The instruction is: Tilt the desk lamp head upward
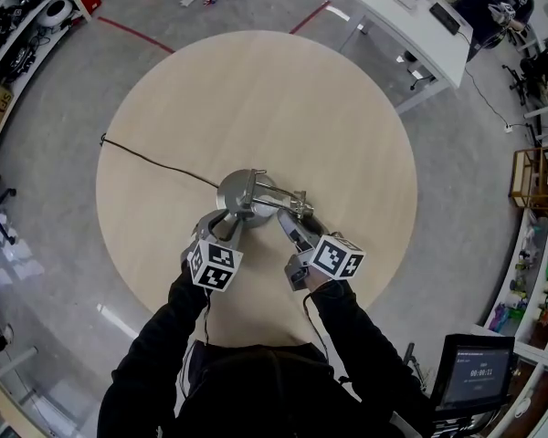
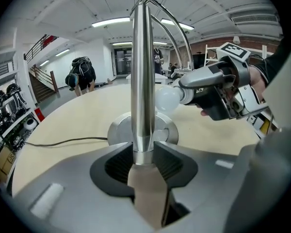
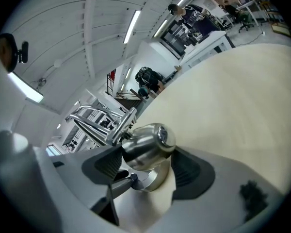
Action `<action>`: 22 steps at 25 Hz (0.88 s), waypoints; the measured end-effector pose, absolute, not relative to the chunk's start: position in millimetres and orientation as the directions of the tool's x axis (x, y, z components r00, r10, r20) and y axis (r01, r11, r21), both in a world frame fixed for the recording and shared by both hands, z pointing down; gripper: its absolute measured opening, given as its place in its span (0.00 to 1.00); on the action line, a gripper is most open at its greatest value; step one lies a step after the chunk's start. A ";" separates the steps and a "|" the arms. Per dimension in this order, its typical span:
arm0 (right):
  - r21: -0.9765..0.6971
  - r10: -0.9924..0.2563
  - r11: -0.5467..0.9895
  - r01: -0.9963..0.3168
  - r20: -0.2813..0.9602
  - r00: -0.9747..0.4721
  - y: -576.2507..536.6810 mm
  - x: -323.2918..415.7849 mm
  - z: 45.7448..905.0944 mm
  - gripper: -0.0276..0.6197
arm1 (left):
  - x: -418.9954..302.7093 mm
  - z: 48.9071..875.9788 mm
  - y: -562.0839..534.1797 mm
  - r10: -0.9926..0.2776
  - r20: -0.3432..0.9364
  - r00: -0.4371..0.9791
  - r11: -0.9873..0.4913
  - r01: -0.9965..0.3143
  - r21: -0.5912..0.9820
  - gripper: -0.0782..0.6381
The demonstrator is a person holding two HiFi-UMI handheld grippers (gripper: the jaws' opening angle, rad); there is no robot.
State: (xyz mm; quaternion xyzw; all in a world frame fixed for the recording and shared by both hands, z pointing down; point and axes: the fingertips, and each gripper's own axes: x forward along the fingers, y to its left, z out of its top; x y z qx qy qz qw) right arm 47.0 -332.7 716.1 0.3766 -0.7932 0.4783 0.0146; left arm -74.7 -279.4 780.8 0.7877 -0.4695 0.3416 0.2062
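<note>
A chrome desk lamp stands near the front of the round wooden table, its round base towards me. My left gripper is shut on the upright pole, both pads pressing it just above the base. The chrome lamp head lies between the jaws of my right gripper, which stand wide. It rests against the left pad, and the right pad looks just clear of it. The white bulb pokes out of the head beside the pole. The lamp's black cable runs off to the left.
A white desk stands beyond the table at the upper right, shelves along the right wall. A monitor sits at the lower right. A person with a backpack bends over far behind the table.
</note>
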 end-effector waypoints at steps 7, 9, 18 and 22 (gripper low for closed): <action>-0.754 -0.577 0.250 -0.608 0.388 -0.718 -332.1 48.8 721.1 0.52 | -74.4 789.0 -277.9 -0.581 0.745 0.329 -0.452 -0.891 0.041 0.31; -0.744 -0.579 0.251 -0.619 0.397 -0.712 -331.2 49.9 718.0 0.52 | -75.7 787.8 -276.5 -0.580 0.746 0.328 -0.451 -0.892 0.042 0.31; -0.700 -0.590 0.269 -0.661 0.423 -0.688 -331.1 60.0 706.0 0.52 | -76.1 785.9 -276.2 -0.580 0.744 0.331 -0.447 -0.893 0.048 0.32; -0.668 -0.605 0.276 -0.691 0.437 -0.665 -335.7 68.9 703.8 0.52 | -76.4 792.9 -280.2 -0.571 0.748 0.338 -0.454 -0.889 0.055 0.32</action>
